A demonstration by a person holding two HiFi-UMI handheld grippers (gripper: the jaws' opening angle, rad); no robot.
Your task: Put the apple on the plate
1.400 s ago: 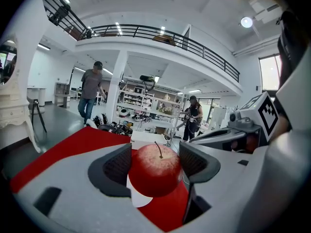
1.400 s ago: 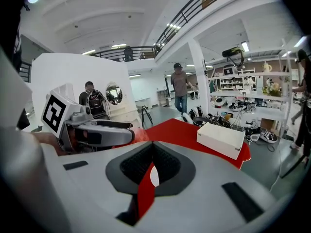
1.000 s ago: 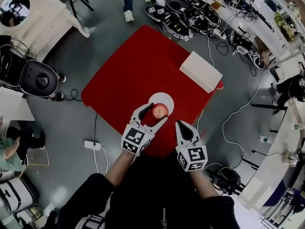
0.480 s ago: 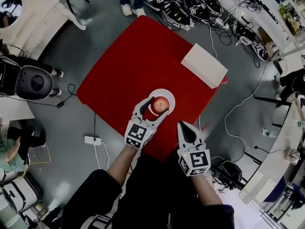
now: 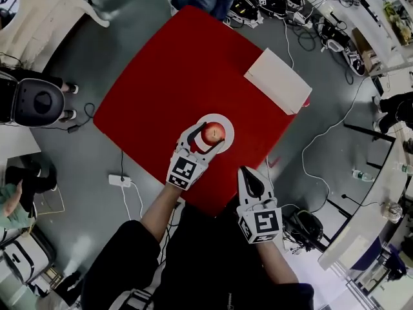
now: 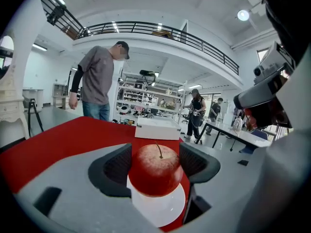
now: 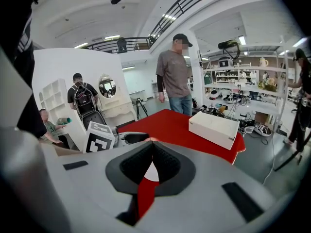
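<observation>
**On the red desk (image 5: 174, 76): apple (image 5: 213, 133) held over plate (image 5: 226, 123)**

Nearest the person, item one: right hand-held gripper (image 5: 250, 176), at the desk's near edge. In its own view (image 7: 151, 154) the jaws are pressed together at the tips with nothing between them.

Item two: left hand-held gripper (image 5: 210, 136), just ahead and to the left. Its jaws pinch the apple (image 6: 158, 169) by its sides, stem up.

Item three: the apple, red, directly above the white plate (image 6: 158, 210). Whether it touches the plate cannot be told.

Item four: the plate, round, lying flat on the desk in the near half.

Item five: white box (image 5: 277, 81), rectangular, at the desk's right corner, well apart from the plate.

Item six: person (image 6: 97, 79) in a grey shirt and jeans, standing at the far edge.
</observation>
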